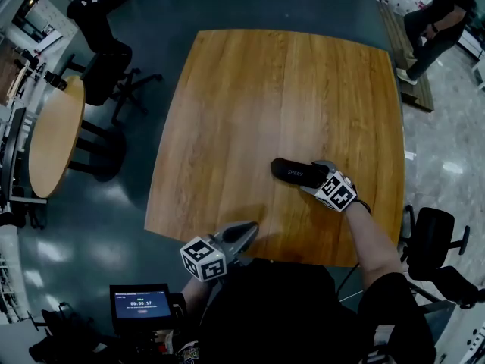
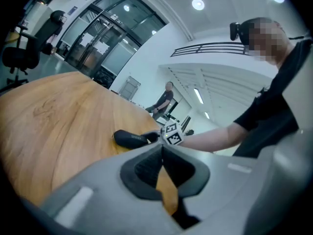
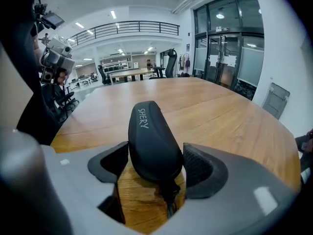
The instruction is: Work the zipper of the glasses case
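Observation:
A black glasses case (image 1: pixel 292 171) lies on the square wooden table (image 1: pixel 250 89), right of centre and toward the near side. My right gripper (image 1: pixel 317 174) reaches over the case's right end. In the right gripper view the case (image 3: pixel 149 136) runs away from the camera between the two pads, and the right gripper (image 3: pixel 156 163) is open around its near end. A black zipper pull (image 3: pixel 168 195) hangs from that end. My left gripper (image 1: pixel 246 232) is shut and empty over the table's front edge. In the left gripper view its jaws (image 2: pixel 162 153) point toward the case (image 2: pixel 129 139).
A round wooden table (image 1: pixel 53 139) and dark office chairs (image 1: pixel 114 74) stand to the left. Another chair (image 1: pixel 432 237) is at the right. A person (image 1: pixel 439 14) stands at the far right corner. A small screen (image 1: pixel 140 303) glows at the lower left.

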`<state>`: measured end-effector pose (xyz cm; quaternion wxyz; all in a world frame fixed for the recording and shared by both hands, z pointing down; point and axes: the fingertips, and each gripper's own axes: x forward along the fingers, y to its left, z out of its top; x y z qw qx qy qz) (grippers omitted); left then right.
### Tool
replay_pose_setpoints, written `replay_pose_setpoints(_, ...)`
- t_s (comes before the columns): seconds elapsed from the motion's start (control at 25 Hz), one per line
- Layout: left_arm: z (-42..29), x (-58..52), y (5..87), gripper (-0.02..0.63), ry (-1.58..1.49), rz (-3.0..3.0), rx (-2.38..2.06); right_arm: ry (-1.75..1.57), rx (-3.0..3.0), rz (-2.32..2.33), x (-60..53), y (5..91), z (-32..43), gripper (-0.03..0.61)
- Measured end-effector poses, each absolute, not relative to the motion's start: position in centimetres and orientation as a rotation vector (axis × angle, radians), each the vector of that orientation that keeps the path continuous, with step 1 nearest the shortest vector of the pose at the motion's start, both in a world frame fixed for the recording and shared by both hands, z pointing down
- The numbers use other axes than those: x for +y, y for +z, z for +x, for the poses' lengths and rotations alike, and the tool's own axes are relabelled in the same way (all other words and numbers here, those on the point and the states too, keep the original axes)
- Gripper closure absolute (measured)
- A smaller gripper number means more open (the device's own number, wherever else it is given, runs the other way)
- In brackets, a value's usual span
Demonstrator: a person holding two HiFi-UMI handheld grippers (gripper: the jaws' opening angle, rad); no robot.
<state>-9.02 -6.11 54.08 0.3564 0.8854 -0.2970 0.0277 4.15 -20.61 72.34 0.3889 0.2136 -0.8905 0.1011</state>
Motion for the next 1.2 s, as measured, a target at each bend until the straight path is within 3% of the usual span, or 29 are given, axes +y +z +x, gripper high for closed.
replay_pose_setpoints(0.24, -8.8, -5.9, 53.7, 0.612, 0.07, 2.318, -0.693, 0.232, -2.353, 0.654, -19.1, 67.7, 4.7, 0.216)
replay_pose_setpoints(0.32, -8.9, -5.8, 53.4, 0.612, 0.059, 2.331, -0.683, 0.225, -2.43, 0.812, -18.4, 63.9, 5.6, 0.319)
replay_pose_setpoints(0.36, -9.0, -5.8, 53.4, 0.612, 0.051, 2.339, -0.682, 0.235, -2.472, 0.905, -17.9, 62.0, 6.2, 0.402)
replay_pose_setpoints(0.4, -9.1, -5.9, 53.3, 0.612, 0.042, 2.347, -0.683, 0.256, -2.513, 0.991, -17.3, 60.2, 6.6, 0.566)
replay_pose_setpoints(0.8, -6.8, -6.2, 49.9, 0.612, 0.009, 2.48, -0.642, 0.427, -2.809, 1.348, -8.9, 46.9, 2.8, 0.574)
replay_pose_setpoints(1.0, -4.1, -3.6, 47.2, 0.612, -0.027, 2.529, -0.667, 0.561, -2.919, 1.27, -4.5, 44.3, 1.4, 0.574)
replay_pose_setpoints(1.2, -1.4, 0.1, 46.2, 0.612, -0.084, 2.52, -0.766, 0.487, -2.947, 1.188, 0.7, 43.2, 2.5, 0.574)
